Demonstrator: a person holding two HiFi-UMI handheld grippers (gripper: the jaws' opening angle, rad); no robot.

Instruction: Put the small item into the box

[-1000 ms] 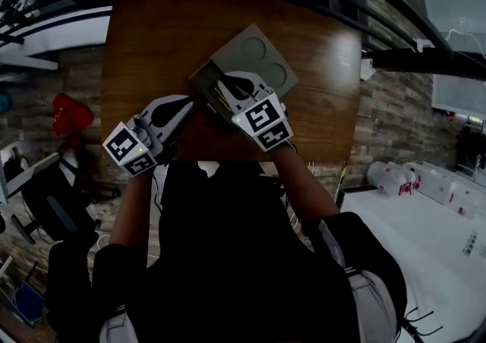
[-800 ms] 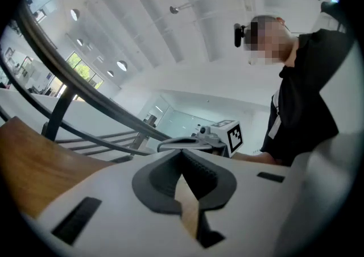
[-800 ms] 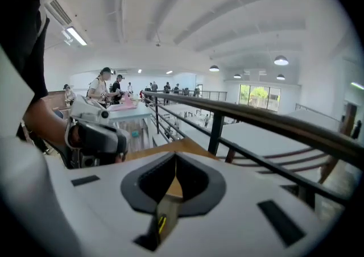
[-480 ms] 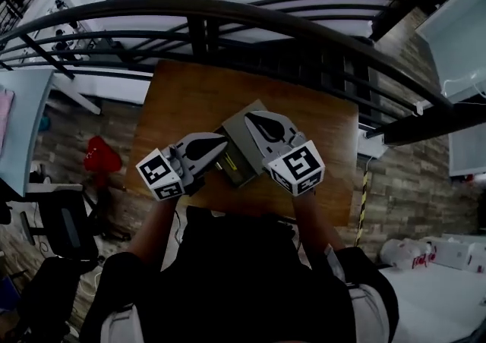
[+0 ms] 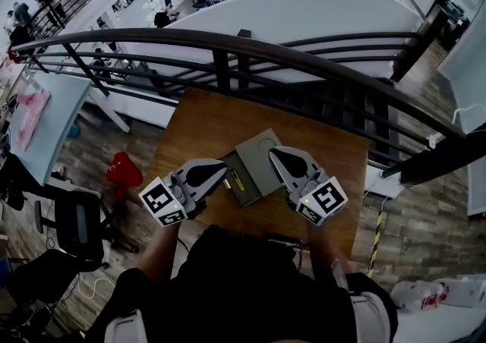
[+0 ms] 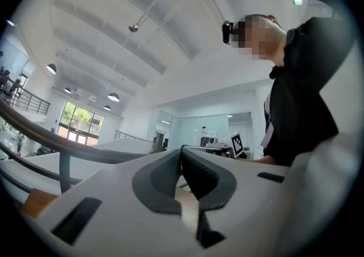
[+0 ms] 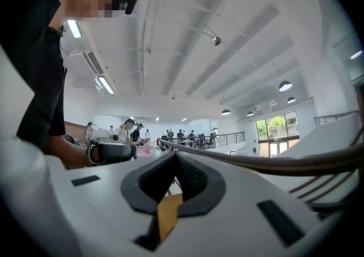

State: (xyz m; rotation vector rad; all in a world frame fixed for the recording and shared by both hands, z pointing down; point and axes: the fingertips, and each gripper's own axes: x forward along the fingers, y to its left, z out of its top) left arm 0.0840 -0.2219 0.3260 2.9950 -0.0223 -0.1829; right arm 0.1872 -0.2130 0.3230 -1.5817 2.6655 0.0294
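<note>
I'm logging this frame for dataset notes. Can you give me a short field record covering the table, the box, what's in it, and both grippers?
table: wooden, next to a dark railing
box: grey, open on the table, between the two grippers
contents: a thin yellow item in the open half, too small to identify
left gripper: fingers together, nothing between them
right gripper: fingers together, nothing between them
</note>
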